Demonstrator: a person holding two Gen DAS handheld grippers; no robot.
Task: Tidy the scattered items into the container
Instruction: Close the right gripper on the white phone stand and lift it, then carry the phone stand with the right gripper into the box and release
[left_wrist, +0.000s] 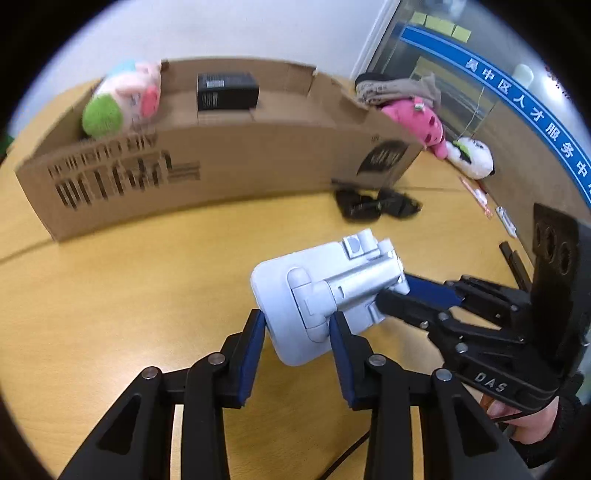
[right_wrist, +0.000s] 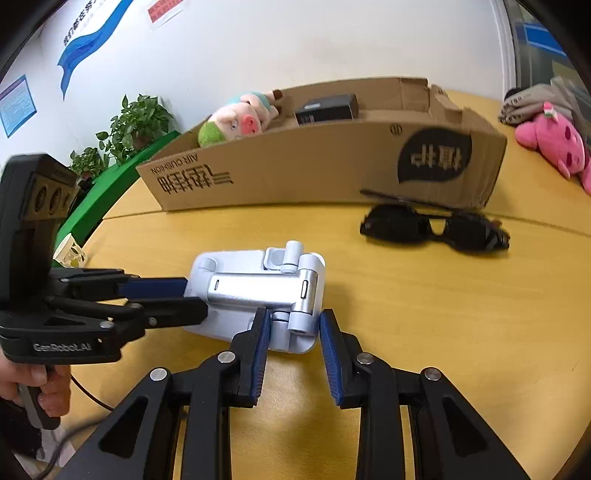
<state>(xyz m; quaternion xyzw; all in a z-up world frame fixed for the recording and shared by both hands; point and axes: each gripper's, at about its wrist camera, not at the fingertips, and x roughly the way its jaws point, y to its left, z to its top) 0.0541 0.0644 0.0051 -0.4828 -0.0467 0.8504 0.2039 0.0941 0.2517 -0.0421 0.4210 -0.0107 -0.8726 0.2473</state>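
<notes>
Two grippers are closed on one object, and that is the main hazard. The left gripper (left_wrist: 297, 328) has its blue pads (left_wrist: 255, 339) pressed on the near corner of the phone stand's flat plate. The right gripper (right_wrist: 295, 332) has its pads (right_wrist: 258, 343) squeezing the hinge end of the stand's folding arm. The phone stand (left_wrist: 280, 280) sits near the middle of the table (left_wrist: 129, 295), tilted. I cannot tell whether its low edge rests on the wood or is just clear of it.

I judge the biggest risk to be the hinge. If the two hands pull apart or twist differently, the arm could swing open, the plate could slide out of the left pads, and the stand would drop. The left grip takes only a corner of smooth plastic, so it may slip if the stand is carried by that hand alone. The right grip holds a rounded knuckle, which could roll between the pads.

Farther out, the cardboard box (left_wrist: 221, 158) stands across the far side with a tall near wall. A low carry could knock the stand against that wall. Inside are a plush pig (right_wrist: 236, 122) at the left end and a small black carton (right_wrist: 327, 107) beside it, so a drop there may land badly. Sunglasses (right_wrist: 436, 229) lie to the right, just in front of the box, where a swinging right arm could sweep them.
</notes>
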